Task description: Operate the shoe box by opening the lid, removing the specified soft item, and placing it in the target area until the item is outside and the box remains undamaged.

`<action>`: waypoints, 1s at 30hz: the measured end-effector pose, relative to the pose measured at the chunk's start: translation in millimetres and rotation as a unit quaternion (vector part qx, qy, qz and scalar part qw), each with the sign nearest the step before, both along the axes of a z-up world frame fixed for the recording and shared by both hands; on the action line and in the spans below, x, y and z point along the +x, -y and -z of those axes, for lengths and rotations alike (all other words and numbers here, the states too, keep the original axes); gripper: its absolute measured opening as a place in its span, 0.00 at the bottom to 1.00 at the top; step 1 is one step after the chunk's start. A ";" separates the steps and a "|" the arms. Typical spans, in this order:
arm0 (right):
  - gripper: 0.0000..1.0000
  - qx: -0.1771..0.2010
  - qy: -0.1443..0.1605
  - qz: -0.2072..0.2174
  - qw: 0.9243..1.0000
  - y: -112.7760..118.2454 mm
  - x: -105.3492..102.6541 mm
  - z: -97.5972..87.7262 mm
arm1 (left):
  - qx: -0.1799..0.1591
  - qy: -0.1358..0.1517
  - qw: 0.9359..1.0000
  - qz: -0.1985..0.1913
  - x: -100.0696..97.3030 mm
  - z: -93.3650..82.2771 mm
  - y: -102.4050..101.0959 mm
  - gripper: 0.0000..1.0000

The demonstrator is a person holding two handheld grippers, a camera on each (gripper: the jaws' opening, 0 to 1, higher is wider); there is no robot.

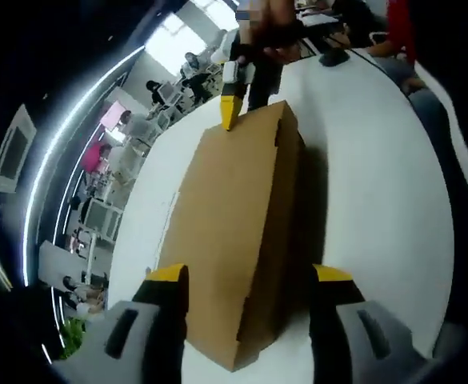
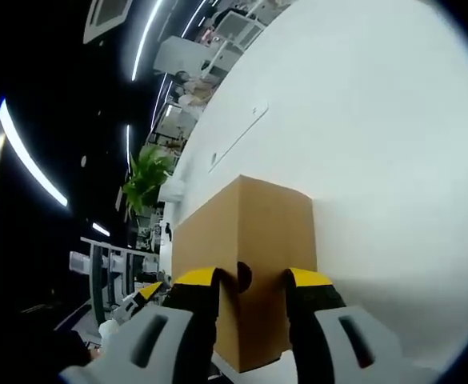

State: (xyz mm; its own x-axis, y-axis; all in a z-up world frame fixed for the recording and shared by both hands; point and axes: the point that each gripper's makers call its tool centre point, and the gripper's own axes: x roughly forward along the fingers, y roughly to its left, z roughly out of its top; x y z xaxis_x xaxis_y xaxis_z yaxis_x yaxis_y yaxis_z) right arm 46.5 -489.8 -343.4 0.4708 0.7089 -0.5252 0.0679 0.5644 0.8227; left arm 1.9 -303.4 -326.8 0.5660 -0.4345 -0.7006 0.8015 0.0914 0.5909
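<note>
My left claw [image 1: 250, 280] has its jaws spread apart, one on each side of the near end of the cardboard box [image 1: 234, 232], gripping nothing that I can see. In the left gripper view the right claw [image 1: 232, 102] shows at the far end of the box, its yellow tip at the top corner. In the right gripper view my right claw [image 2: 250, 282] has its jaws apart around that end, straddling the edge where a dark finger notch [image 2: 243, 276] sits; whether the pads actually touch the cardboard I cannot tell.

The box lies closed on the white table [image 1: 362, 160], lid down, and the soft item inside is hidden from me.

What worries me from here: if I lift the lid with the right claw while the left is not pinning the base, the whole box could tip or slide across the smooth table. Squeezing too hard at the notch could tear the thin cardboard. The box sits near the table's edge in the left gripper view, so a careless shove could send it off. A crooked pull may crease the lid's hinge.
</note>
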 end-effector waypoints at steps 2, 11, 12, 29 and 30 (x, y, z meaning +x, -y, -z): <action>0.33 0.002 0.000 0.002 1.000 0.1 -0.2 -0.1 | 0.002 -0.003 1.000 -0.012 -0.7 7.3 -0.5 0.61; 0.32 0.003 -0.003 0.002 1.000 -0.2 -0.1 -0.6 | 0.042 0.057 0.997 -0.008 7.4 13.9 -6.2 0.55; 0.32 0.003 -0.004 0.002 1.000 0.2 0.4 -0.2 | 0.047 0.056 0.997 -0.012 7.8 16.8 -6.9 0.55; 0.32 0.005 -0.005 0.003 1.000 -0.2 -0.2 -0.3 | 0.064 0.091 0.994 -0.008 16.1 14.0 -9.9 0.42; 0.32 0.005 -0.005 0.004 1.000 0.1 0.2 -0.1 | 0.065 0.090 0.994 -0.007 16.1 13.9 -9.6 0.42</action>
State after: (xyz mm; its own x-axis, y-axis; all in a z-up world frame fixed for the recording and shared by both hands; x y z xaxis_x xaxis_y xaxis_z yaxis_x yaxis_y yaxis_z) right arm 46.7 -489.9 -343.4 0.4713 0.7111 -0.5218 0.0798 0.5548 0.8281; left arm 18.0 -293.8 -340.7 0.6932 -0.3379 -0.6366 0.6805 0.0159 0.7325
